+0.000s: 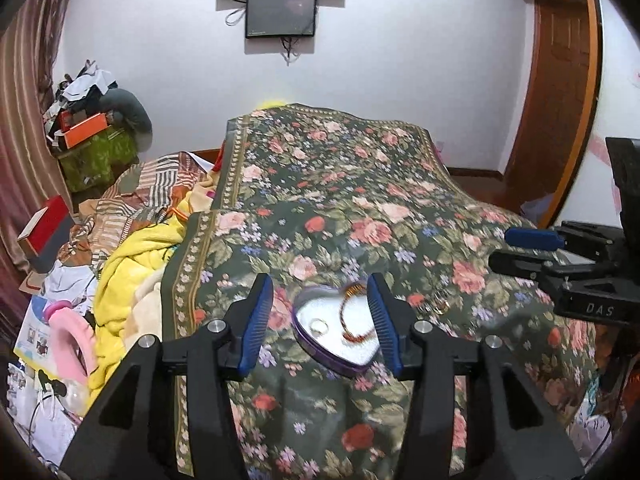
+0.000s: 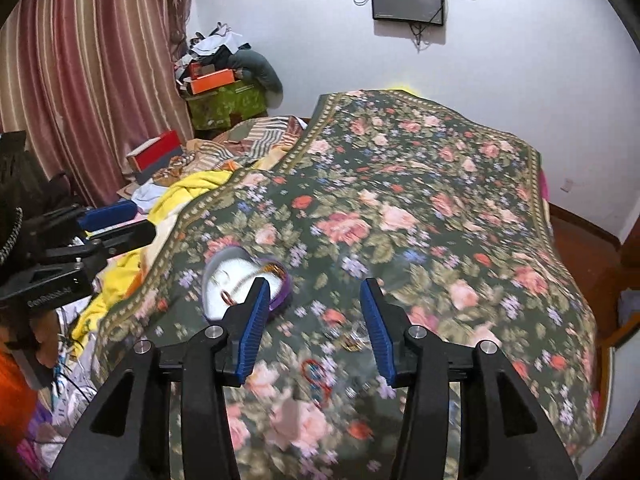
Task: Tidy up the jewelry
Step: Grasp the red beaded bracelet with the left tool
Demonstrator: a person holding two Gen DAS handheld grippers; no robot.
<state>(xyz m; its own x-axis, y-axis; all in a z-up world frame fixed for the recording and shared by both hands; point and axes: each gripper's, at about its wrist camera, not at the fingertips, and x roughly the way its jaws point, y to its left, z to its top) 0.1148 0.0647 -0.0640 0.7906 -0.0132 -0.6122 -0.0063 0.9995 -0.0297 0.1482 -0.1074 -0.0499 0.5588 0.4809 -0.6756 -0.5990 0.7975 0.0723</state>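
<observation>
My left gripper (image 1: 320,320) and right gripper (image 2: 314,326) both gape, holding nothing. Heart-shaped purple tin (image 1: 316,350) on floral bedspread (image 1: 360,208) contains a ring (image 1: 319,325) and beaded bracelet (image 1: 352,320).

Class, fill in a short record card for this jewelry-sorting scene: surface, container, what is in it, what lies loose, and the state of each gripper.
surface: floral bedspread
container: heart-shaped tin, purple rim, open, lying on the bedspread
in container: a ring and a beaded bracelet
loose items: gold pieces and red rings on the bedspread, blurred
left gripper: open, nothing between the pads, above the tin
right gripper: open, empty, above the loose items
</observation>
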